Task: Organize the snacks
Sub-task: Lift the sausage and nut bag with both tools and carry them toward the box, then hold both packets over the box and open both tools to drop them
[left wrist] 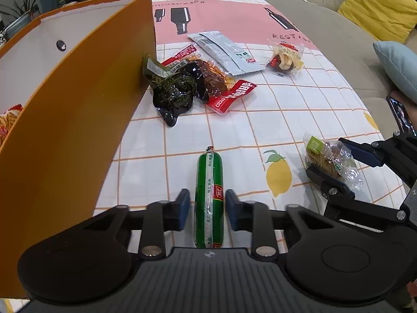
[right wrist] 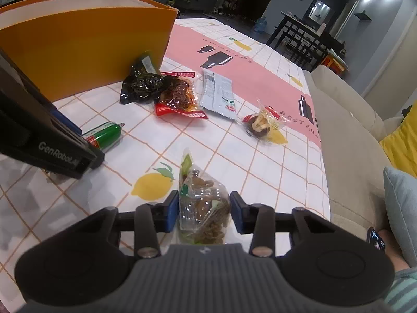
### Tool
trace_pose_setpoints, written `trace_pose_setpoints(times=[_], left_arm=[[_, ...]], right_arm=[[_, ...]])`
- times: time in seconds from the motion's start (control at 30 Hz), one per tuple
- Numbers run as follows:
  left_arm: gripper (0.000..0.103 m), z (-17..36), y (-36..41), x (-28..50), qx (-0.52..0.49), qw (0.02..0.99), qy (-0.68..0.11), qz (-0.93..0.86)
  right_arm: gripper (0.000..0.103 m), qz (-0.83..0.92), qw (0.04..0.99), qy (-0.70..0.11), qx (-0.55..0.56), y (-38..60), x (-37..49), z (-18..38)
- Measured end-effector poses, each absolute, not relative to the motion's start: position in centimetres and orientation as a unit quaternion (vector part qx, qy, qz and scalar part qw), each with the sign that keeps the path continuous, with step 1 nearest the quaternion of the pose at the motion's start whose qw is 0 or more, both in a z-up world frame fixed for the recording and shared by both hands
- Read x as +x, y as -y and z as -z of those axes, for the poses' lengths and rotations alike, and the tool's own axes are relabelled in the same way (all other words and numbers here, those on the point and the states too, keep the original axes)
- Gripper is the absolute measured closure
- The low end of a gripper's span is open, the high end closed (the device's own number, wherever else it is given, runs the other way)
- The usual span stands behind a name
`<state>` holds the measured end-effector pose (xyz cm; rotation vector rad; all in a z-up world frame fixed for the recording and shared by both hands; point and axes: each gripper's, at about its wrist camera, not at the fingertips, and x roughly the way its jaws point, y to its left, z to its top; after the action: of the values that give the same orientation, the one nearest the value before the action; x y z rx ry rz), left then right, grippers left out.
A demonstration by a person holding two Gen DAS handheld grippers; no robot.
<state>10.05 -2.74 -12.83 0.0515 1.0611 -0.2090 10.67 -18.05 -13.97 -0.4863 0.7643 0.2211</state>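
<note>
Left tongs (left wrist: 205,204) straddle green sausage (left wrist: 209,198) on bench (left wrist: 286,120), pads not touching, released. Right tongs (right wrist: 204,212) clenched on clear snack bag (right wrist: 202,208).

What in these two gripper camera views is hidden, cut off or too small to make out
- Orange box: contents mostly hidden by its wall, left view; one snack peeks at the edge.
- Green sausage: near end hidden by the left gripper, right view.
- Silver packet: print too small.
- Clear snack bag: label unreadable.
</note>
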Motion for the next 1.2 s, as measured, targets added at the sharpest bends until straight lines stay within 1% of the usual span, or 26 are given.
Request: trace_pose_setpoints(times=[0.07, 0.23, 0.4, 0.6, 0.9, 1.03, 1.2], left_arm=[[0.078, 12.8, 2.8, 10.0, 0.024, 0.857, -0.504, 0.101], [0.078, 12.7, 2.7, 9.7, 0.024, 0.859, -0.502, 0.097], [0.078, 11.1, 2.4, 9.3, 0.012, 0.863, -0.496, 0.095], [0.078, 8.0, 1.6, 9.1, -0.008, 0.867, -0.491, 0.082], [0.078, 2.0, -0.3, 9.2, -0.025, 0.885, -0.459, 0.080], [0.078, -0.4, -1.6, 10.0, -0.018, 0.892, -0.444, 0.078], [0.078, -2.1, -3.9, 11.4, 0.001, 0.899, -0.435, 0.048]], right_arm=[[0.068, -0.107, 0.893, -0.370, -0.231, 18.1, 10.7, 13.9], [0.069, -0.108, 0.894, -0.372, -0.226, 18.1, 10.7, 13.7], [0.070, -0.114, 0.896, -0.375, -0.208, 18.1, 10.5, 12.7], [0.069, -0.128, 0.906, -0.359, -0.182, 17.7, 10.0, 10.3], [0.069, -0.161, 0.922, -0.321, -0.149, 16.5, 10.6, 5.5], [0.069, -0.184, 0.925, -0.297, -0.147, 15.2, 11.5, 3.1], [0.069, -0.209, 0.930, -0.267, -0.139, 13.4, 13.1, 0.2]])
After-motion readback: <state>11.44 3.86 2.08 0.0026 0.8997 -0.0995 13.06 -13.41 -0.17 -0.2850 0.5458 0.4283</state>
